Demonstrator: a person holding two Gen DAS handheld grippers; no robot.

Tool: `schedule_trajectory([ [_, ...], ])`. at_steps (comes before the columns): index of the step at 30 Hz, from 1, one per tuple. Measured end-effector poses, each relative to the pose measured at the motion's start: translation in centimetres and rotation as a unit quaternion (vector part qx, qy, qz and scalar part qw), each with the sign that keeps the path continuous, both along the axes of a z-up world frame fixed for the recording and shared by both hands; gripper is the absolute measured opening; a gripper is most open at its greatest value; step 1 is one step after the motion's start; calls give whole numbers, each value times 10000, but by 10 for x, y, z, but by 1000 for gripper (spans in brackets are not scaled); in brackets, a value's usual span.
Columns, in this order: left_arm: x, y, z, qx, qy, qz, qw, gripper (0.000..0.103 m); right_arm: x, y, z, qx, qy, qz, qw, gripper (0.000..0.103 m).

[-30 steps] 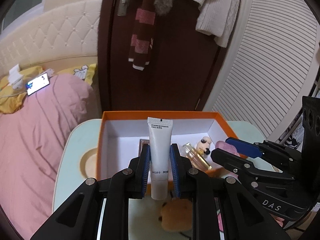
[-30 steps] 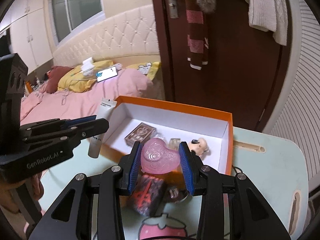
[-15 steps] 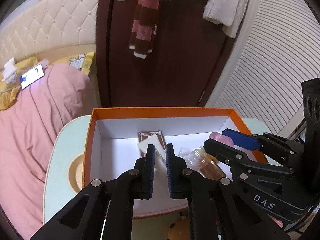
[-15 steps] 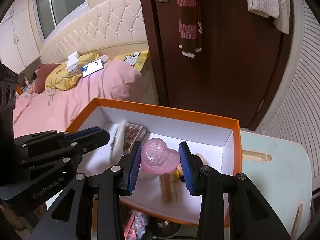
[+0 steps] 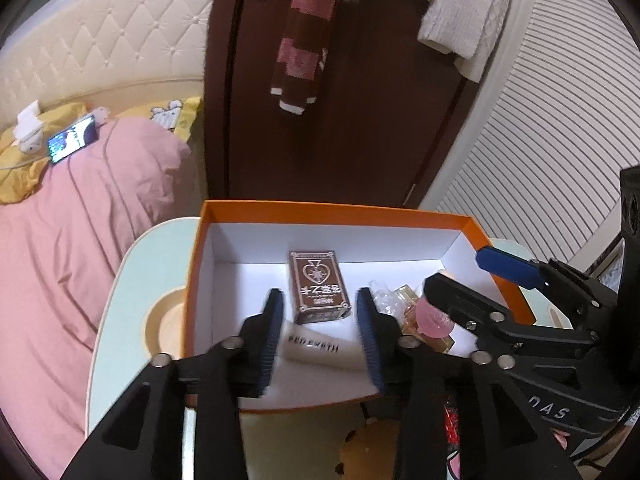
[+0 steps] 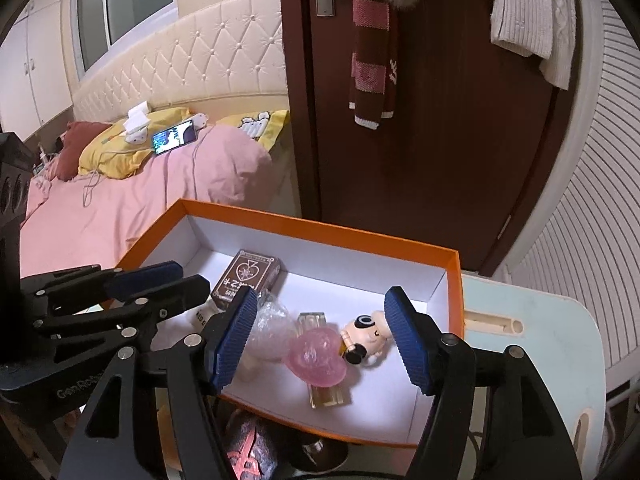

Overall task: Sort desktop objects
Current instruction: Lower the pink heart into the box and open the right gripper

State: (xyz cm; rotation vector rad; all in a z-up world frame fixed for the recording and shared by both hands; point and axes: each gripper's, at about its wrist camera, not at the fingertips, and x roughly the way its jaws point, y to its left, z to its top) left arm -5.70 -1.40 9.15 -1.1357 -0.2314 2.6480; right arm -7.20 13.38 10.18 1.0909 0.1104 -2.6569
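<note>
Both grippers hover spread over the orange box (image 6: 452, 276), holding nothing. Between the left gripper (image 5: 320, 332) fingers, the white tube (image 5: 320, 346) lies flat on the box floor beside the brown card deck (image 5: 318, 286). Below the right gripper (image 6: 320, 340), the pink heart (image 6: 318, 354) rests on a perfume bottle (image 6: 326, 396), touching the panda figurine (image 6: 366, 338).

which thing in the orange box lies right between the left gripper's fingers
The white cream tube, lying on its side below the open left gripper; the brown card box sits beyond it.

Left gripper (image 5: 320, 334) and right gripper (image 6: 320, 338) both hang with fingers spread.
</note>
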Motion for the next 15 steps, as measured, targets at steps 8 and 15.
schedule_trajectory([
  [8,22,-10,8,98,95,114,9998,64,12,6,9,-38,69,-75,9999,67],
  [15,65,-13,13,-167,238,137,9995,86,40,14,21,-235,197,65,9995,67],
])
